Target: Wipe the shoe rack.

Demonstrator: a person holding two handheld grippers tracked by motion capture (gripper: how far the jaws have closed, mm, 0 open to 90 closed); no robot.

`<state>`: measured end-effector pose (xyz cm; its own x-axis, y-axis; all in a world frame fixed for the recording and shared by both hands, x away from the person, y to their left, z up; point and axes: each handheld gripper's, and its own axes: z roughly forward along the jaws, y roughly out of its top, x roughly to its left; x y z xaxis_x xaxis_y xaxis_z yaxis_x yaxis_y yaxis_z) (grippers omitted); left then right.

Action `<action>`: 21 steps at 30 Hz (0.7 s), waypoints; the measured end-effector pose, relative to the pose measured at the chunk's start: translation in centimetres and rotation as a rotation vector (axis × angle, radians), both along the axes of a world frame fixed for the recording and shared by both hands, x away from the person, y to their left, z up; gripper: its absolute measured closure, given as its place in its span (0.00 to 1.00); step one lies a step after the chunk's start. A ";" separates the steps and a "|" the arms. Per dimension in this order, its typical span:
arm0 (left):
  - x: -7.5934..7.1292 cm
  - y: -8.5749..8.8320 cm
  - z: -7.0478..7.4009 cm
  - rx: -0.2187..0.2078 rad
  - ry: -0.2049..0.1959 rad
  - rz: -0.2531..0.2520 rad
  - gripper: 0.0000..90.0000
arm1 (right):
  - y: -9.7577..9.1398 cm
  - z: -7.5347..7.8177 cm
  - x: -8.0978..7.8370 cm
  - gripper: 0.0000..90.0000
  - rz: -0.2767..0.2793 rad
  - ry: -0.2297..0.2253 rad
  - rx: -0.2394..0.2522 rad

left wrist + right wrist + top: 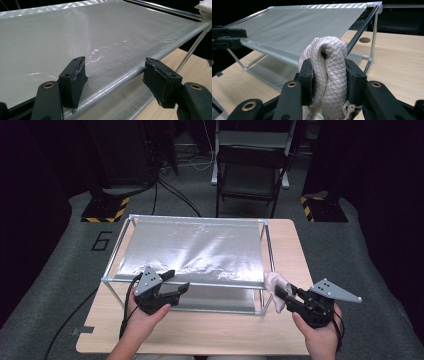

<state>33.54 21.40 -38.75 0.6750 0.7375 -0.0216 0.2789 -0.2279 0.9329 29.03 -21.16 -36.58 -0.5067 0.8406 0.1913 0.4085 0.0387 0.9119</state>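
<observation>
A metal-tube rack (190, 283) with a silvery mesh sheet (195, 247) stretched over its top stands on the wooden table (210, 330). At the rack's front left, my left gripper (178, 281) is open. In the left gripper view, the left gripper (112, 77) straddles the front edge of the mesh sheet (75, 32), one pad over the sheet and the other off its edge. By the rack's front right corner, my right gripper (281, 293) is shut on a folded pinkish-white cloth (276, 282). The quilted cloth (329, 65) bulges up between the pads.
A lower mesh shelf (220, 297) hangs under the rack's front. The tabletop has a round hole (364, 40) behind the rack. A dark chair (250, 170) and two stand bases (105, 210) with yellow-black stripes sit on the floor beyond the table.
</observation>
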 end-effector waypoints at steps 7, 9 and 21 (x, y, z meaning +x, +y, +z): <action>0.0 0.0 0.0 -0.002 -0.005 0.001 0.38 | -1.1 -2.5 -1.1 0.70 -0.005 0.017 0.060; 0.0 -0.1 -0.1 -0.004 -0.004 0.001 0.38 | -1.0 -3.2 -1.1 0.69 0.000 0.031 0.042; 0.1 -0.1 -0.1 0.000 -0.010 0.003 0.38 | 1.2 -6.9 0.3 0.67 -0.025 0.113 -0.098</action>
